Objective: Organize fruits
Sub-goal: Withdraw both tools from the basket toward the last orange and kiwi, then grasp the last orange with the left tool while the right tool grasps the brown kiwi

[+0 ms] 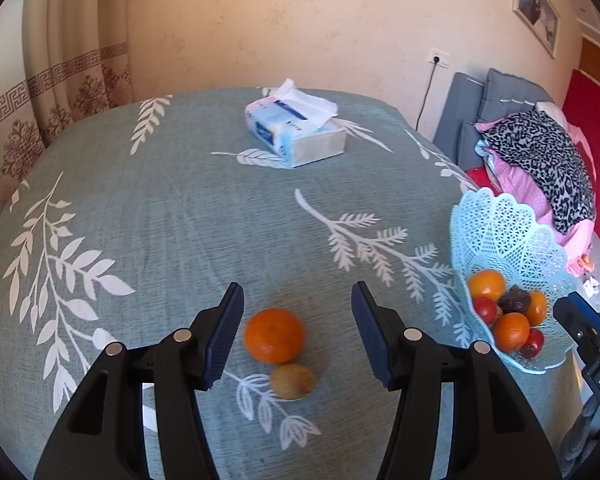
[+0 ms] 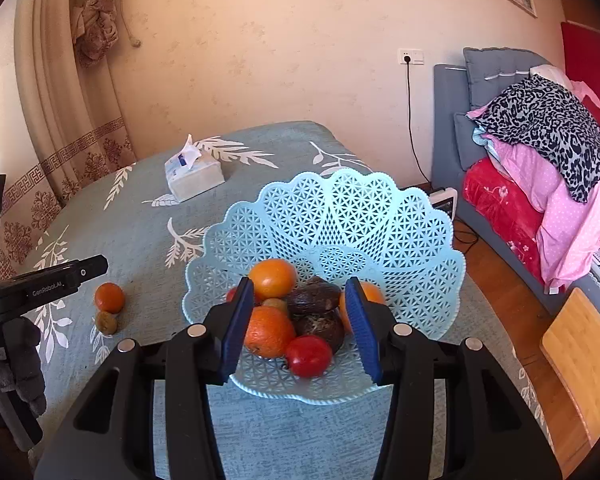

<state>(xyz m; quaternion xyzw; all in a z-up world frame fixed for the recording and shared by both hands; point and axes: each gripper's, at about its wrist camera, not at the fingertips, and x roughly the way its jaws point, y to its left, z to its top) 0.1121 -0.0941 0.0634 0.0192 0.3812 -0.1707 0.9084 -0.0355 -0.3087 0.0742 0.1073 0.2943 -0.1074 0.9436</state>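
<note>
An orange [image 1: 274,335] and a brown kiwi [image 1: 292,381] lie touching on the teal tablecloth; both also show in the right wrist view, the orange [image 2: 109,297] and the kiwi [image 2: 105,323]. My left gripper [image 1: 298,332] is open and empty, hovering with the orange between its fingers. A light-blue lattice basket [image 2: 380,224] holds several oranges, red fruits and dark fruits. My right gripper [image 2: 300,322] is open and empty just above the basket's fruit. The basket also shows at the right of the left wrist view [image 1: 508,236].
A tissue box [image 1: 296,128] stands at the table's far side, also seen in the right wrist view [image 2: 194,174]. A sofa with piled bedding [image 2: 548,148] is to the right. A wooden board [image 2: 584,360] sits off the table's right edge.
</note>
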